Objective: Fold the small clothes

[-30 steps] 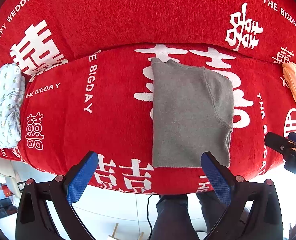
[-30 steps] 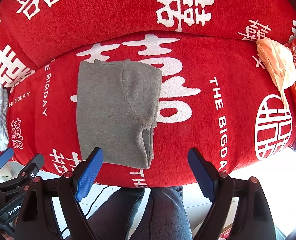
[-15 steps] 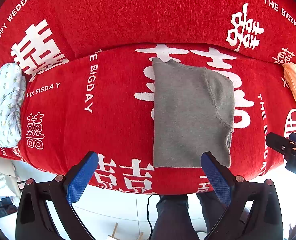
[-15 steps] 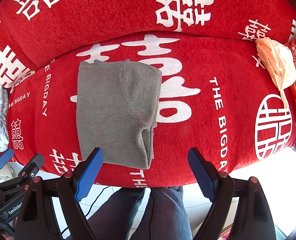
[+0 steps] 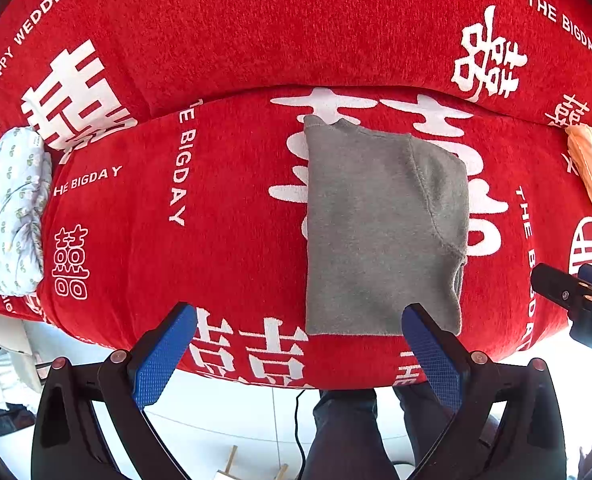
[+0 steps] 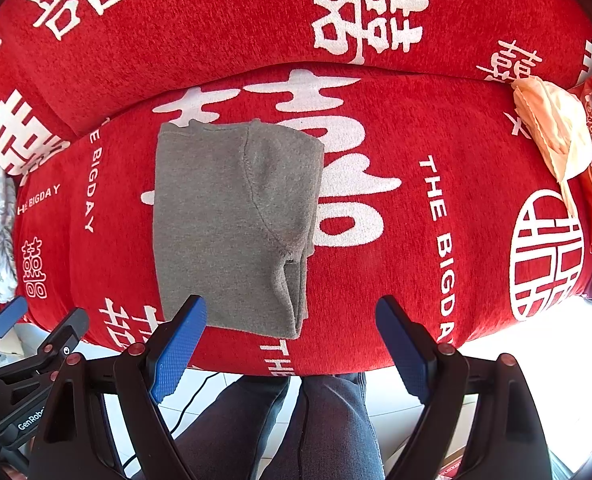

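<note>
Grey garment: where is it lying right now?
The grey garment lies folded on the red sofa seat, left of centre in the right wrist view, its near edge by the seat's front, between both open grippers.

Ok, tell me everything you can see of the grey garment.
The grey garment is a small knit or fleece piece, folded into a tall rectangle. A curved stitched seam runs down its right half, and layered edges show at the lower right corner. It lies flat on the red printed cover, near the front edge. Neither hand-held gripper touches it.

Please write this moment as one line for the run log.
left gripper: open, empty | right gripper: open, empty | grey garment: folded, on red sofa cover
</note>
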A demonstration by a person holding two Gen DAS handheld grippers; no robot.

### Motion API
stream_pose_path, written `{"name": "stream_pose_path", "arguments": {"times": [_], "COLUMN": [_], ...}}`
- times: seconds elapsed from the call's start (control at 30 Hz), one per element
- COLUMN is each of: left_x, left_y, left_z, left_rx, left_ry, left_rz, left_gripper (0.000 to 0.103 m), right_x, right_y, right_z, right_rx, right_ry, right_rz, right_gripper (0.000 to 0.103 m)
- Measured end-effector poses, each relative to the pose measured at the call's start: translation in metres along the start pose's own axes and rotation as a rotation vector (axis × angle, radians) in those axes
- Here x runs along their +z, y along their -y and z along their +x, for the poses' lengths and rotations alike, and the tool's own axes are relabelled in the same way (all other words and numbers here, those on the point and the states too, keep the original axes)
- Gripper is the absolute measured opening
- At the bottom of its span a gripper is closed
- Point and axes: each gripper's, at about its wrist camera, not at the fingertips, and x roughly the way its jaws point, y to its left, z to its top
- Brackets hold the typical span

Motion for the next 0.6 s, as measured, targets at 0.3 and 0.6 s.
{"name": "stream_pose_path", "arguments": {"times": [0.3, 0.6], "left_x": [-0.0004, -0.0007], "left_y": [0.0000, -0.0009], "left_z": [0.0001, 0.0007], "left_rx": [0.003, 0.003], "left_ry": [0.000, -0.005], "left_rz": [-0.001, 0.009], "left_gripper": [0.103, 0.103], "right_x": [-0.0007, -0.0009], "right_y": [-0.0004, -0.0007], "right_z": [-0.0001, 0.0001], "right_rx": [-0.001, -0.001], "right_ry": [0.001, 0.000], "right_rz": [0.000, 0.000], "right_gripper": [0.089, 0.089]}}
